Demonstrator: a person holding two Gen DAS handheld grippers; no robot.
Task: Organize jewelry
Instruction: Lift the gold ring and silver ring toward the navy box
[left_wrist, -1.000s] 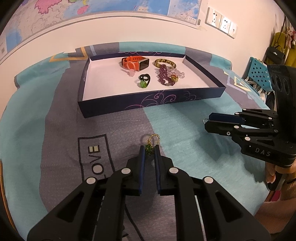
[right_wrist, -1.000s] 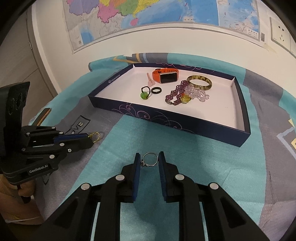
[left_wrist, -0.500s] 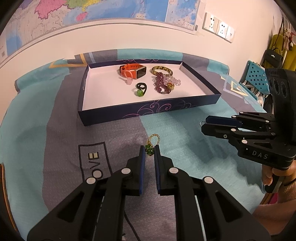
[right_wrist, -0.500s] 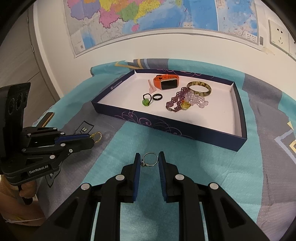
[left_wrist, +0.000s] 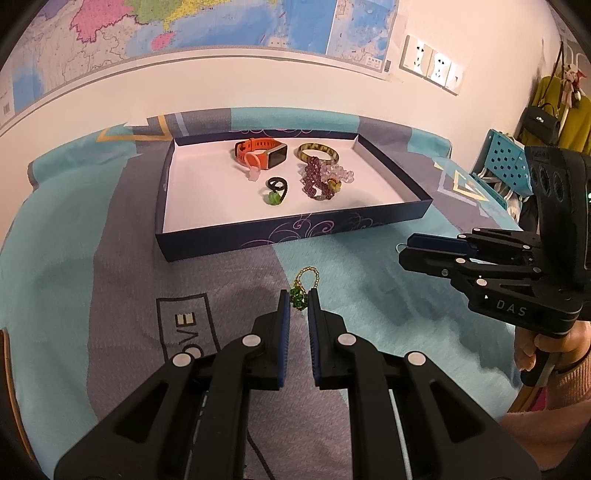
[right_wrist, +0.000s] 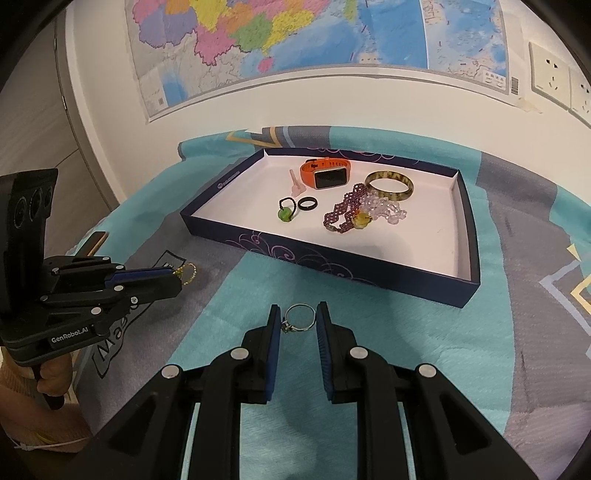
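Left gripper (left_wrist: 299, 300) clamps green charm (left_wrist: 297, 297); right gripper (right_wrist: 300, 320) pinches ring (right_wrist: 300, 317), barely visible leftward.

Right gripper (right_wrist: 298, 320) pinches a thin silver ring (right_wrist: 301, 317) above the teal blanket (right_wrist: 424, 343); the dark blue tray (right_wrist: 369, 271) beyond holds an orange smartwatch (right_wrist: 327, 176).

A shallow tray (right_wrist: 332, 264) sits on a cloth-covered tabletop (right_wrist: 424, 350), with a wall map (right_wrist: 295, 33) behind it.

Inside the tray, a watch (right_wrist: 327, 177) and bangle (right_wrist: 389, 185) lie toward the back; beaded bracelets (right_wrist: 354, 212) and two rings (right_wrist: 295, 207) lie in front of them. Before the tray, the left tool (left_wrist: 299, 304) pinches a beaded charm (left_wrist: 298, 297); to its right, the right tool (right_wrist: 299, 319) pinches a ring (right_wrist: 300, 317).
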